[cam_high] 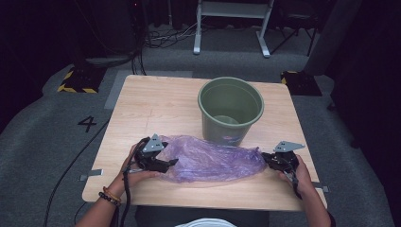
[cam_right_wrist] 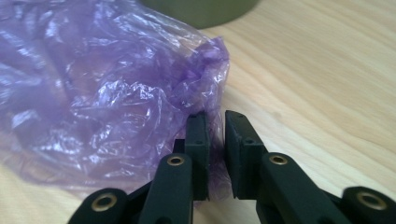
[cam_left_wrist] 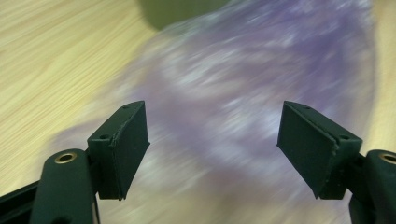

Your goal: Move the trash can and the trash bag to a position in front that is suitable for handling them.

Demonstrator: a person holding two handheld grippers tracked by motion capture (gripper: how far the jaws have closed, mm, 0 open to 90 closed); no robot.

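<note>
Item 1: purple plastic bag. It lies crumpled and flat on the tabletop, stretched along the near edge from left of centre to right of centre. Its far side touches, or all but touches, the foot of the bin; I cannot tell which. Thin, see-through film, heavily creased.

Item 2: green bin. It stands upright, mouth up, right of the tabletop's middle and toward the far edge, just behind the bag.

Item 3: my left gripper. It sits at the bag's left end, near the near-left corner, held in my left hand. In the left gripper view its pads stand wide apart, with blurred purple film beyond and beneath them and nothing pinched between them. Jaws open.

Item 4: my right gripper. It sits at the bag's right end, toward the near-right corner, held in my right hand. In the right gripper view the two pads stand close together with a narrow gap, and a fold of the bag's puckered corner runs down into that gap. Jaws closed on the bag's end, as far as I can read it.

Item 5: bead bracelet on my left wrist, off the near edge.
</note>
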